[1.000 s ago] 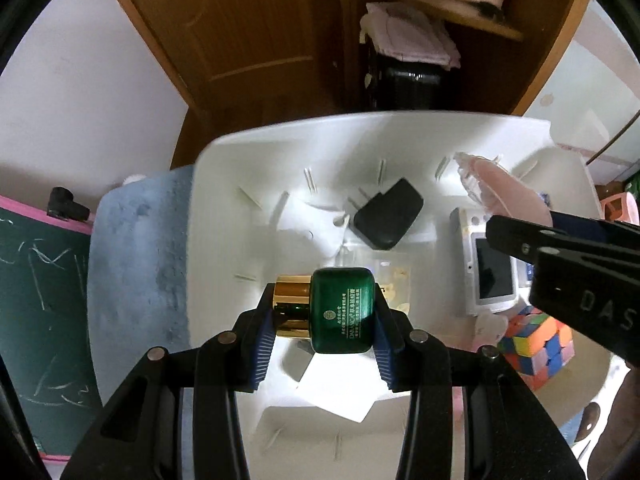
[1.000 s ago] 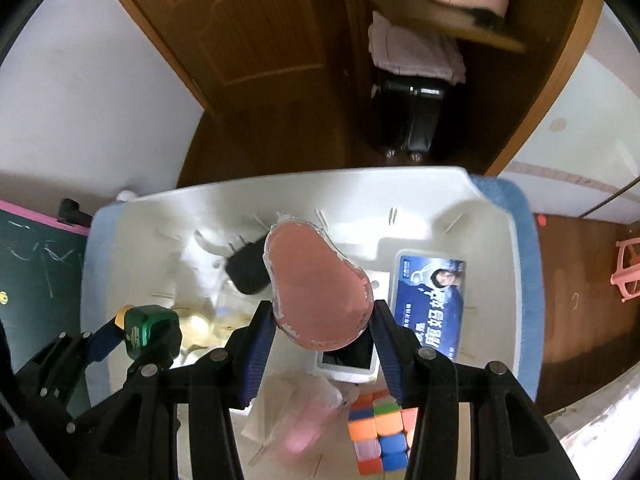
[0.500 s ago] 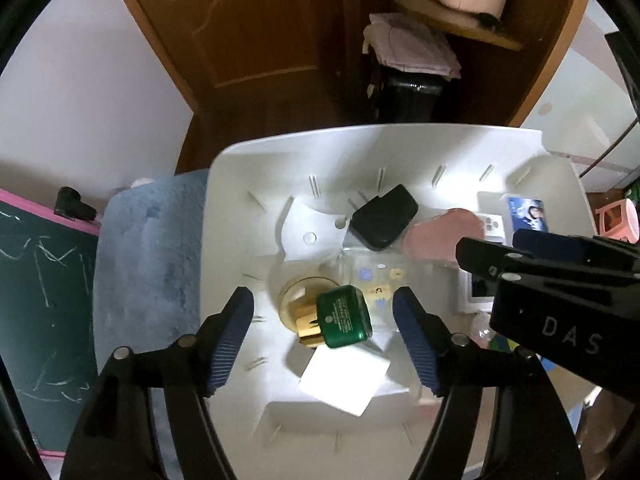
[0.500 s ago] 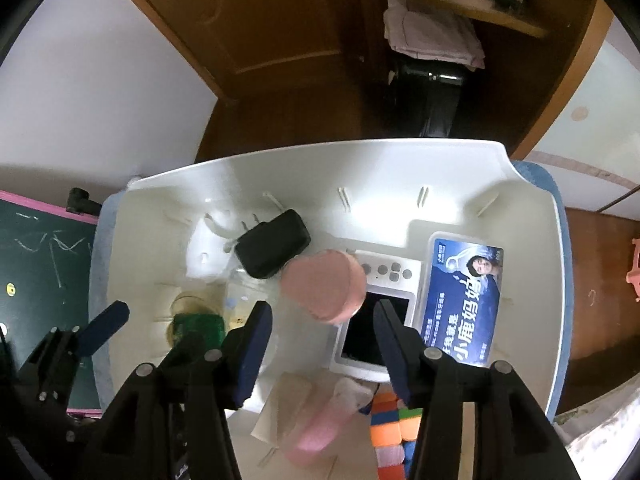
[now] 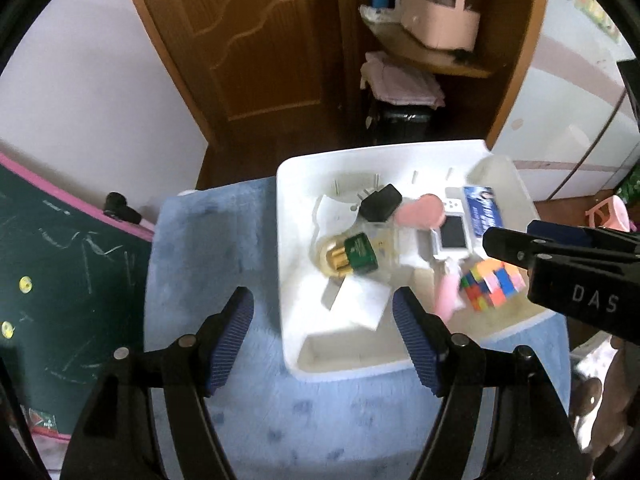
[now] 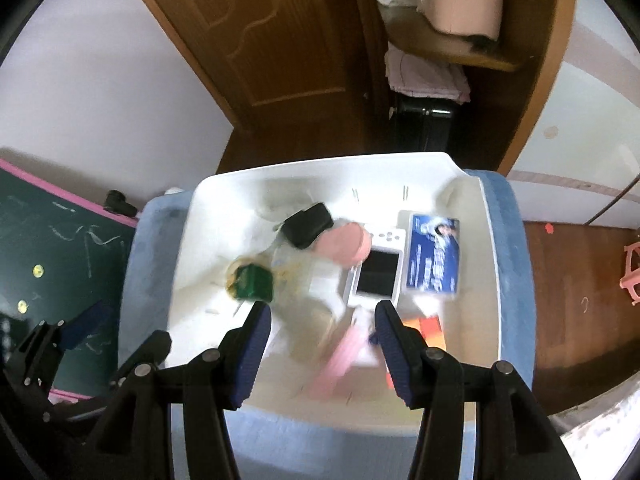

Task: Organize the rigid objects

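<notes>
Pulled back and up from the shallow white plastic tray (image 5: 289, 264) since a second ago; green square bottle with gold metallic cap (image 5: 354, 255), then clamped in the left gripper (image 5: 323, 334), now released and lying on its side in the tray. Pink rounded lid-shaped case (image 6: 345, 245), then pinched in the right gripper (image 6: 323, 350), now set down against the white handheld device with dark screen (image 6: 376, 271).

Tray: smooth moulded plastic, raised rim, small ribs on the floor; resting on a fuzzy blue mat (image 5: 208, 256). Bottle at 9 o'clock in the tray, glossy, on a pale round disc. Matte black rounded-rectangular case (image 5: 380, 203) at 11 o'clock, touching the pink case. Blue printed card box (image 6: 434, 254) at 2 o'clock, just beside the white device. Multicoloured puzzle cube (image 5: 491, 286) at 4 o'clock. White paper sheet (image 5: 358, 304) at 6 o'clock, near the bottle. Blurred pink stick-like item (image 6: 340, 360) at 5 o'clock; shape not readable.

Left jaws spread wide, ribbed blue pads (image 5: 230, 342) bare, holding and touching nothing, hanging over the near rim and mat. Right jaws likewise parted wide, blue pads (image 6: 250, 354) bare, above the tray's near edge.

Dark chalkboard with pink frame (image 5: 60, 264) at 9 o'clock of the mat; brown wooden door (image 5: 260, 36) at 12.
</notes>
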